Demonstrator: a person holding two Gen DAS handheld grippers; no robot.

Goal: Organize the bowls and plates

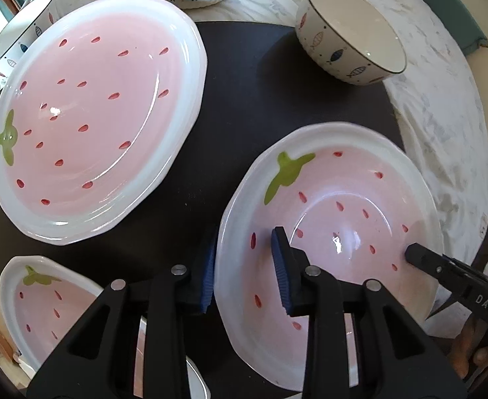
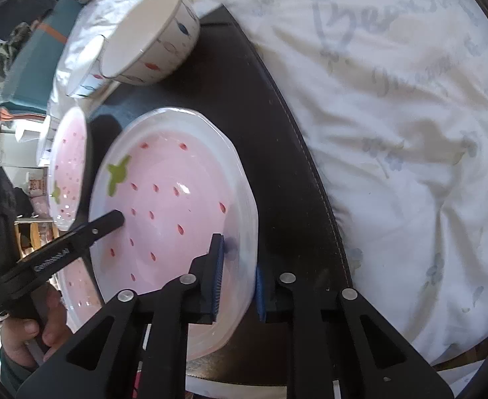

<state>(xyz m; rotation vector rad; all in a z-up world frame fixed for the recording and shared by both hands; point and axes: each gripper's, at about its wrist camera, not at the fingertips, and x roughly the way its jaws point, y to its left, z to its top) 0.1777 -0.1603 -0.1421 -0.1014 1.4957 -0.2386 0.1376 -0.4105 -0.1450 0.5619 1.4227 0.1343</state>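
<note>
Both grippers pinch one pink strawberry bowl [image 1: 337,219] on the black mat [image 1: 244,99]. The left gripper [image 1: 245,267] clamps its rim at nine o'clock, jaws narrow. The right gripper [image 2: 239,274] clamps the rim at three o'clock, jaws nearly together.

Bright daylight; glare spots on the pink plate [image 1: 340,219]; strong fisheye bending at edges; right view slightly blurred.
</note>
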